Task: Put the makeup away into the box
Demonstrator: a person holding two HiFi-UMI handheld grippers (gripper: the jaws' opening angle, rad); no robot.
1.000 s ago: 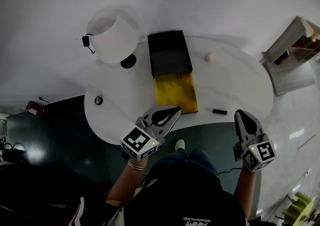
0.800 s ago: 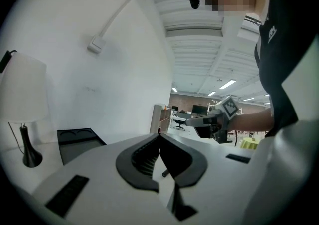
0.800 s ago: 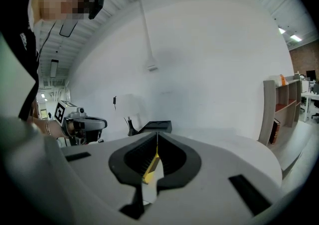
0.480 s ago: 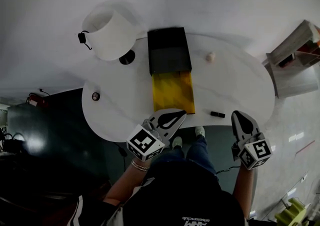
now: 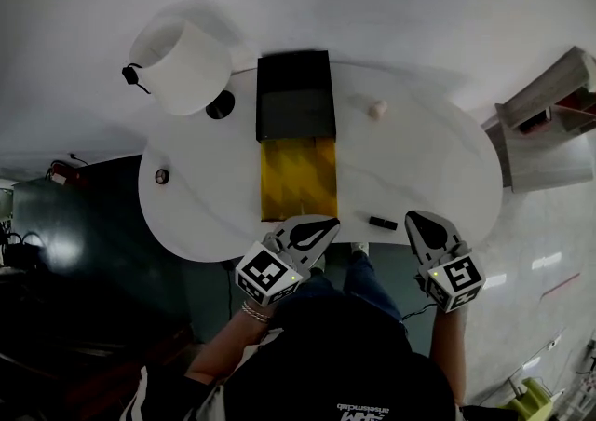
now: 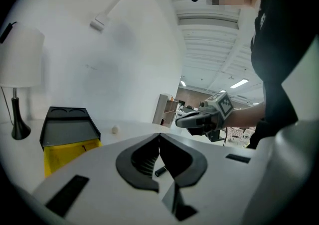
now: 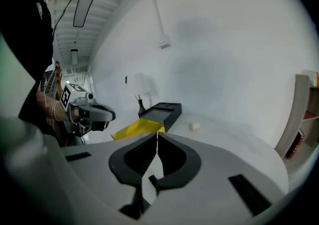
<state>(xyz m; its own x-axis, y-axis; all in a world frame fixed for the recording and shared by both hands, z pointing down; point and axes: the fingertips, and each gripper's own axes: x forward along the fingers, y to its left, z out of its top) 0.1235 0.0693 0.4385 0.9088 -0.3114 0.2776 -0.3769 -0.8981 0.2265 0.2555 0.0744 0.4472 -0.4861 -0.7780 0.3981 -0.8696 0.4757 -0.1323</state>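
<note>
A black box with a yellow tray pulled out of it lies in the middle of the white round table. A small black makeup tube rests near the front edge, and a beige sponge sits right of the box. A small round item is at the table's left. My left gripper is shut and empty, just in front of the tray. My right gripper is shut and empty, right of the tube. In the left gripper view the tube shows below the closed jaws.
A white lamp with a black base stands at the table's back left. A shelf unit is off to the right. The person's body fills the lower head view.
Both grippers have sunk toward the table's front edge. The right one has come closer to the black tube. Both stayed shut.
</note>
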